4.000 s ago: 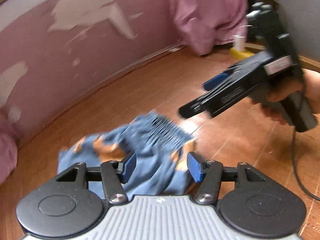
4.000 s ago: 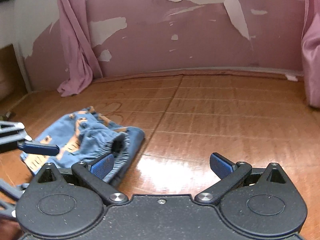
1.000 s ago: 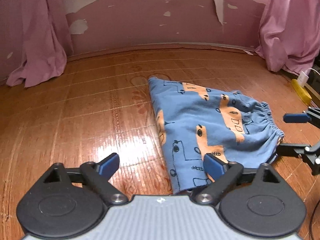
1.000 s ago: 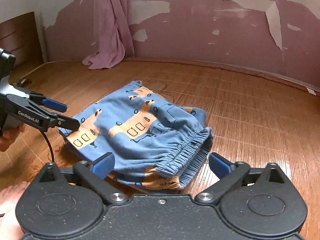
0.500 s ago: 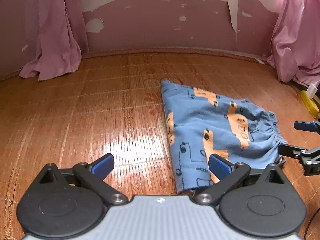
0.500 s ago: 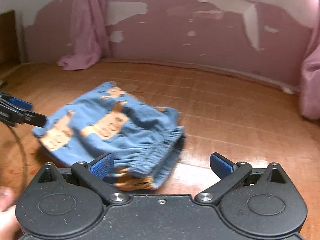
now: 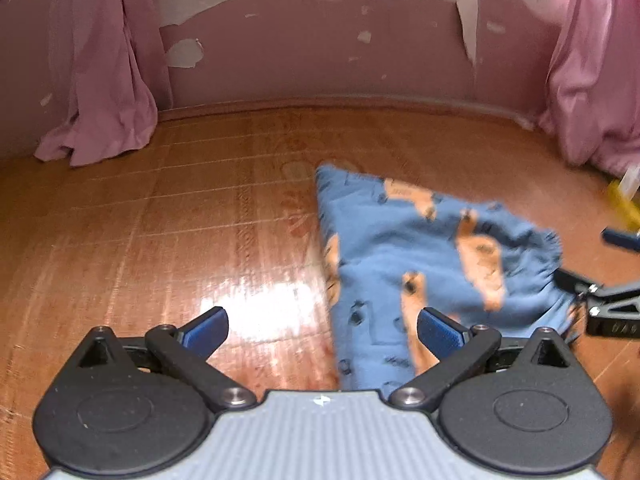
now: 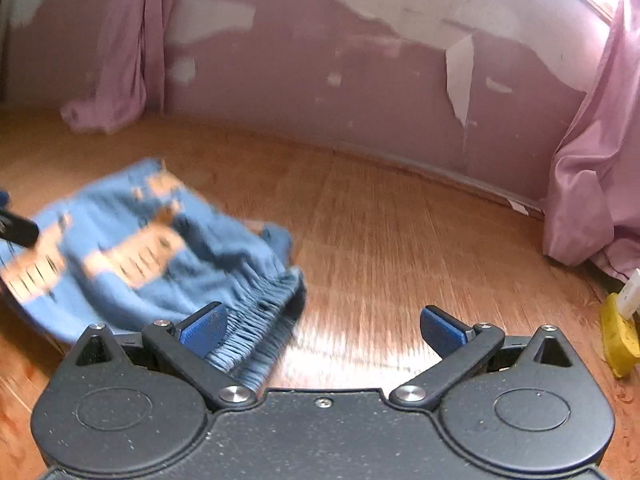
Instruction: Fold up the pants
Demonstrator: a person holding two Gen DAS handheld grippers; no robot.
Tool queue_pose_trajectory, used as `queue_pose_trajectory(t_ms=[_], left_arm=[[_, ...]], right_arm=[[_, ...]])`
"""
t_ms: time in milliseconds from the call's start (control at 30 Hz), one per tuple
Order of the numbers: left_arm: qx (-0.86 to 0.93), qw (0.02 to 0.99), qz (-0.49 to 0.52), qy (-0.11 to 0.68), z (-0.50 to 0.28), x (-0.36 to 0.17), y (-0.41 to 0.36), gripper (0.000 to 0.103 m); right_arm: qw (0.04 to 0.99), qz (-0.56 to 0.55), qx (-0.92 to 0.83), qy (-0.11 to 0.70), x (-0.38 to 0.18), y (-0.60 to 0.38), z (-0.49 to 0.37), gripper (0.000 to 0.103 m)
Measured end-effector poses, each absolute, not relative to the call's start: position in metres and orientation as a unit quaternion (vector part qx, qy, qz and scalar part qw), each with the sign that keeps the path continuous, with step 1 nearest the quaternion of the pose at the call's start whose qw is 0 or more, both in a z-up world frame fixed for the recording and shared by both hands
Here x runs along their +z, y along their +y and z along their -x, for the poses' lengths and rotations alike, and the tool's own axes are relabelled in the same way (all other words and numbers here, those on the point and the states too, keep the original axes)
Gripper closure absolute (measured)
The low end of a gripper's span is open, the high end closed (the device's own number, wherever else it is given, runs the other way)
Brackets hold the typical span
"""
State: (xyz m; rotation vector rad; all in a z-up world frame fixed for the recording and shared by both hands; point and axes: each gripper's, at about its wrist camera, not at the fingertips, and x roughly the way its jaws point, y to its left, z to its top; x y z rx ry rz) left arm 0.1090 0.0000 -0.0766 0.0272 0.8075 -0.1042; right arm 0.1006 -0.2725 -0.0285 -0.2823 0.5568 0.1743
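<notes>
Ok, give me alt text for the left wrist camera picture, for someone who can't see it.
A pair of blue pants with an orange vehicle print lies folded on a glossy wooden floor, ahead and right of the open left gripper. The right gripper, also open, reaches in at the pants' elastic waistband. Behind are a peeling pink wall and pink curtains.

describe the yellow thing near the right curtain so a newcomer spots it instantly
Start at the pink curtain on the right of the right wrist view and drop to the wooden floor below it. There lies a small yellow object, the scene's only yellow thing; its exact identity is unclear.
</notes>
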Motion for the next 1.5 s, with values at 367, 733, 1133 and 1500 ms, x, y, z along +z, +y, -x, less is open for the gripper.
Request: queue_pose_trajectory(t_ms=[367, 733, 1133, 1500], left_arm=[[-0.046, 0.917, -0.001, 0.397, -0.103, -0.072, 0.006, 0.0], [-0.049, 0.916, -0.003, 0.397, -0.108, -0.069, 0.01, 0.0], [-0.07, 0.911, 0.012, 0.407, -0.114, -0.076, 0.008, 0.0], [-0.092, 0.909, 0.02, 0.406, -0.112, -0.078, 0.005, 0.0]], right_arm=[[0.956, 0.101, 0.135, 0.239, -0.003, -0.289, -0.104, 0.001], [0.936, 0.108, 0.189, 0.276, 0.005, -0.274, -0.126, 0.001], [0.89, 0.079, 0.274, 0.355, -0.017, -0.265, -0.203, 0.001], [0.889, 0.054, 0.283, 0.355, -0.03, -0.26, -0.212, 0.005]])
